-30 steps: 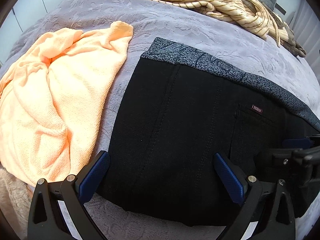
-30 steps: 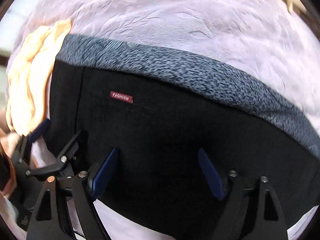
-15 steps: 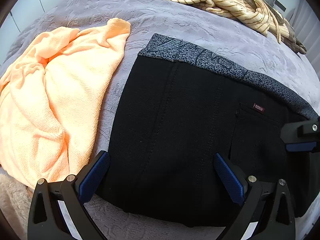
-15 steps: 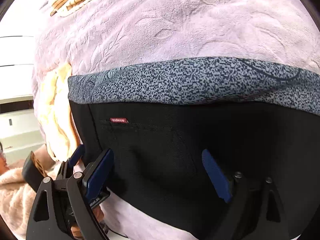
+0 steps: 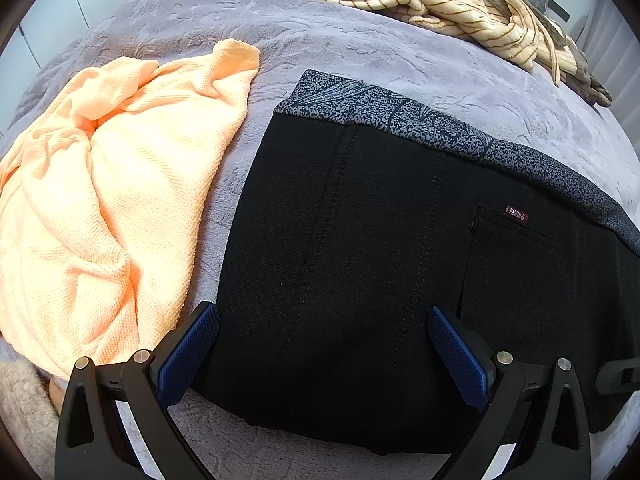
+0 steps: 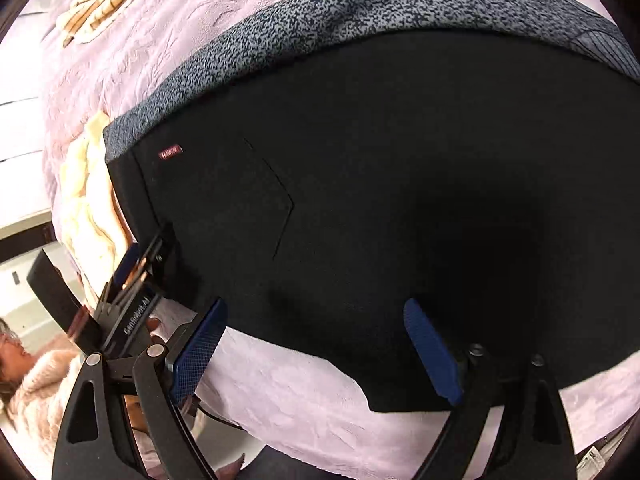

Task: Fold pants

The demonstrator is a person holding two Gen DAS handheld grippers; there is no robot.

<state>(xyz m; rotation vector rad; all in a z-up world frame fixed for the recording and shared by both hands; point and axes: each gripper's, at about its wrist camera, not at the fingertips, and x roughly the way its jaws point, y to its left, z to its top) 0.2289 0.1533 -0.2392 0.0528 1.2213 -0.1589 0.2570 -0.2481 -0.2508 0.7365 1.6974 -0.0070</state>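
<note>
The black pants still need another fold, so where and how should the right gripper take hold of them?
Probably the near corner of the black pants, where the folded edge ends on the blanket just ahead of the right gripper. Come from the near side, low, one finger sliding under: the cloth lies flat, and only its edges offer a pinch. The speckled waistband lies on the far side.

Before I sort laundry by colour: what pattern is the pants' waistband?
Grey with black speckles on the waistband, above the black pants; clearest in the right wrist view.
</note>
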